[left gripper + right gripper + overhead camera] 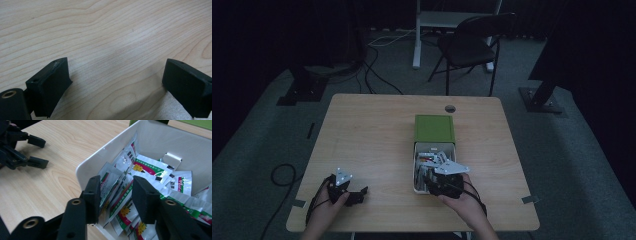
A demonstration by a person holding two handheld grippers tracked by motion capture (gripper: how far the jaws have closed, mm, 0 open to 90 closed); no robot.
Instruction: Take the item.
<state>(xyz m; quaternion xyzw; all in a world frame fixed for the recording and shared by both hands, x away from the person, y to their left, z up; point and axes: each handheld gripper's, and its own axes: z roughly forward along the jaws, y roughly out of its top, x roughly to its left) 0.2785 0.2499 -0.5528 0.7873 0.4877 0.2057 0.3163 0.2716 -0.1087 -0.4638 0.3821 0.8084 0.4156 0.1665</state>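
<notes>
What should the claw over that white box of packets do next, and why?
Probably close a little more, then lift. The right claw already straddles upright sachets at the white box near wall, but its pads don't clearly pinch them yet.

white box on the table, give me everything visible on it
The white box is an open rectangular bin, smooth like plastic, with rounded corners. It sits on the wooden table, its far end against a green lid. It is packed with foil sachets printed in green, red and yellow. The right gripper reaches in, jaws either side of upright sachets.
</notes>
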